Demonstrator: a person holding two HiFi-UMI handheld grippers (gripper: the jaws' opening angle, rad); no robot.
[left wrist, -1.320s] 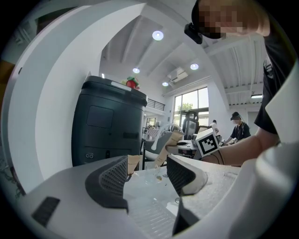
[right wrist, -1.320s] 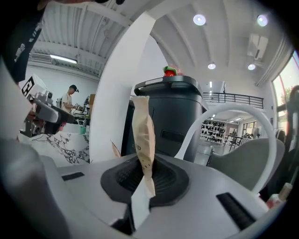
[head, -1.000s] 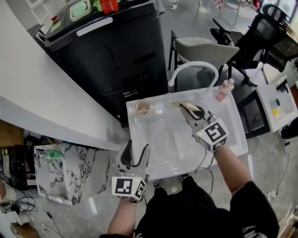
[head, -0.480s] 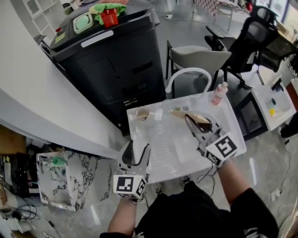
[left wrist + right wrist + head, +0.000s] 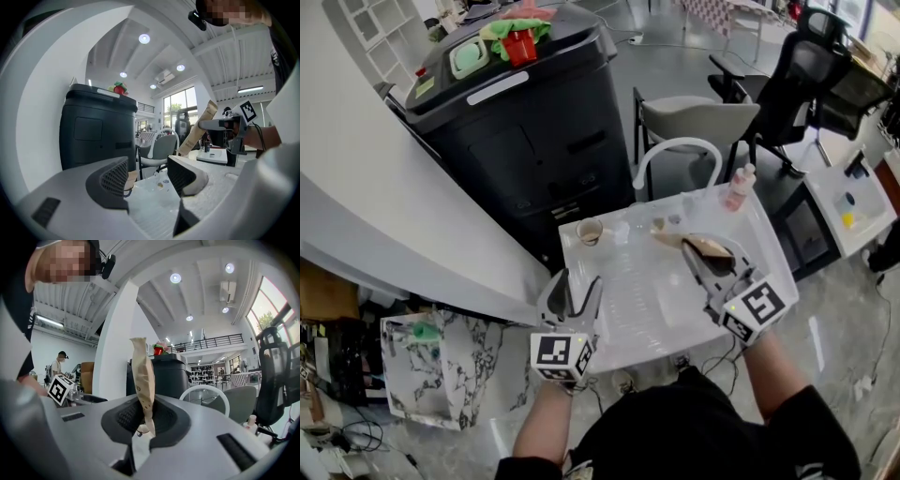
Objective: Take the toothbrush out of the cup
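A brown paper-wrapped toothbrush (image 5: 700, 246) is pinched in my right gripper (image 5: 697, 255), which is shut on it above the right half of the white tray (image 5: 628, 300). In the right gripper view the toothbrush (image 5: 142, 380) stands up between the pads of that gripper (image 5: 145, 422). A small tan cup (image 5: 589, 231) stands at the tray's far left corner, well apart from the toothbrush. My left gripper (image 5: 573, 289) hovers open at the tray's near left edge, holding nothing. The left gripper view shows this gripper (image 5: 147, 176) with the cup (image 5: 131, 178) half hidden behind one jaw, and the toothbrush (image 5: 197, 132) raised at the right.
A tall black bin (image 5: 525, 122) stands behind the tray, with a grey chair (image 5: 703, 117) and a white arched pipe (image 5: 675, 150) next to it. A pink bottle (image 5: 738, 187) stands at the tray's far right corner. Small clear bits (image 5: 661, 223) lie near the far edge.
My right gripper has lifted the wrapped toothbrush and drawn it nearer to me, away from the tray's far edge. The left gripper has stayed about where it was.
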